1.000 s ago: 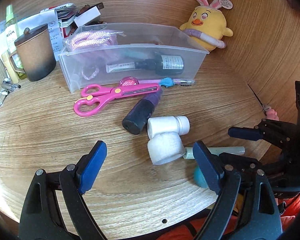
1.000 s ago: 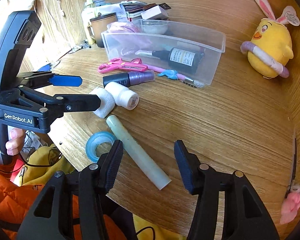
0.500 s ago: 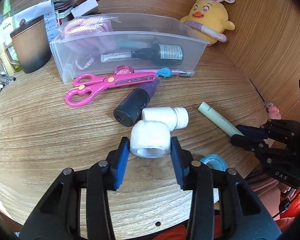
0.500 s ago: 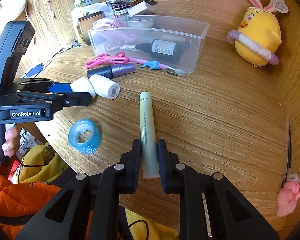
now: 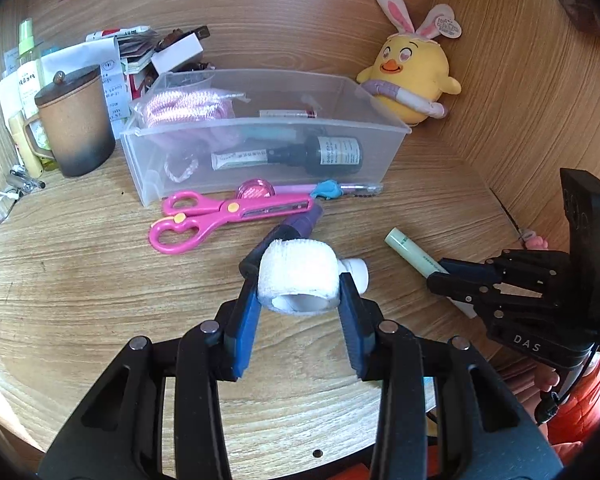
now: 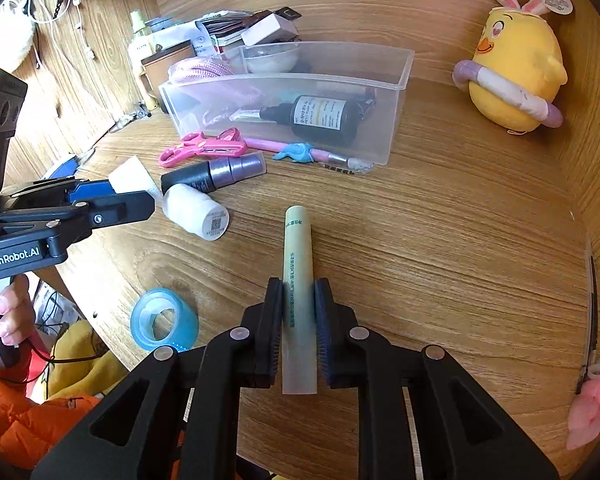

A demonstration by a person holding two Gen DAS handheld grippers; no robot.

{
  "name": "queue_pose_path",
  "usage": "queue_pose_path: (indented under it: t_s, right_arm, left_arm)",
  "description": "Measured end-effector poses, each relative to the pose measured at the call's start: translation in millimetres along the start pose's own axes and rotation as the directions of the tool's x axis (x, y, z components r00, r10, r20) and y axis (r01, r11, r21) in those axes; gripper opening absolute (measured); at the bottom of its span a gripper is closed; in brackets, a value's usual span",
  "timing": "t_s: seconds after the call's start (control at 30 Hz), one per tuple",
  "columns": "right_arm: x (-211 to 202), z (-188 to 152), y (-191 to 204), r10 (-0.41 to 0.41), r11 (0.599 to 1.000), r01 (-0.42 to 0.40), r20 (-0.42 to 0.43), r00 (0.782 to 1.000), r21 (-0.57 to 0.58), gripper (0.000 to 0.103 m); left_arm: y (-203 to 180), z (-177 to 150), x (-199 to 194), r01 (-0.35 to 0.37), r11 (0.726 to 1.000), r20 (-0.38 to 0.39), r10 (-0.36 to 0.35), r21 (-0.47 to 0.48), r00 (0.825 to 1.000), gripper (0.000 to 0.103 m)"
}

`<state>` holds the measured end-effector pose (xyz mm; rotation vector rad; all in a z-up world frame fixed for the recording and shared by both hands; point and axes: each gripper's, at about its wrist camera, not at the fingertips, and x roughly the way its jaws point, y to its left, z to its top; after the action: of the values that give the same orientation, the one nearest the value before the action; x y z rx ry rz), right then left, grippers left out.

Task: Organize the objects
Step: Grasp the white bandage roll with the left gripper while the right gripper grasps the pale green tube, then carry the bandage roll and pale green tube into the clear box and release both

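My left gripper (image 5: 299, 296) is shut on a white bandage roll (image 5: 298, 276) and holds it above the wooden table. It shows in the right wrist view (image 6: 132, 178) too. My right gripper (image 6: 299, 300) is shut on a pale green tube (image 6: 298, 276), lifted a little over the table; the tube also shows in the left wrist view (image 5: 414, 256). A clear plastic bin (image 5: 384, 148) at the back holds a pink rope, a dark bottle and small tubes. A white bottle (image 6: 196, 216) and a purple-black bottle (image 6: 216, 174) lie on the table.
Pink scissors (image 5: 220, 216), a small pink jar (image 5: 256, 191) and a pink pen with a blue figure (image 5: 328, 189) lie before the bin. A blue tape roll (image 6: 164, 320) sits near the front edge. A brown mug (image 5: 76, 124) stands left, a yellow plush chick (image 5: 410, 80) right.
Both grippers have lifted their loads: the bandage roll has risen off the table and away from the white bottle, and the green tube has come up with the right gripper.
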<state>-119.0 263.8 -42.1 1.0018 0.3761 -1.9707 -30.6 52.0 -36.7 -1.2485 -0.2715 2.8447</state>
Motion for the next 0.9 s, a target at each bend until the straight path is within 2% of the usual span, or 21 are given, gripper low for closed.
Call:
queue_pose_path:
  t_s: [0.23,0.53,0.63,0.8,0.9]
  right_arm:
    - [-19,27,-9,-0.027,0.999,0.025,0.092,0.995,0.029,0.014]
    - [-41,75,-13,-0.040,0.999,0.034,0.219,0.975,0.031,0.014]
    - [-42,91,-11,-0.038,0.999,0.034,0.243,0.969,0.023,0.014]
    - [-34,115,-7,-0.045,0.999,0.045,0.258,0.965,0.006,0.014]
    - [-21,127,-8,-0.055,0.998,0.056,0.240,0.969,0.001,0.014]
  left_arm:
    - [3,27,-5,0.003,1.000,0.065,-0.003,0.002,0.998,0.038]
    - [12,66,-4,-0.033,0.999,0.104,0.029,0.036,0.994,0.038]
    - [12,79,-1,-0.060,0.996,0.118,0.053,0.061,0.992,0.038]
    - [13,99,8,-0.061,0.994,0.119,0.050,0.087,0.992,0.038]
    - [15,109,21,-0.023,0.994,0.081,0.014,0.105,0.997,0.038]
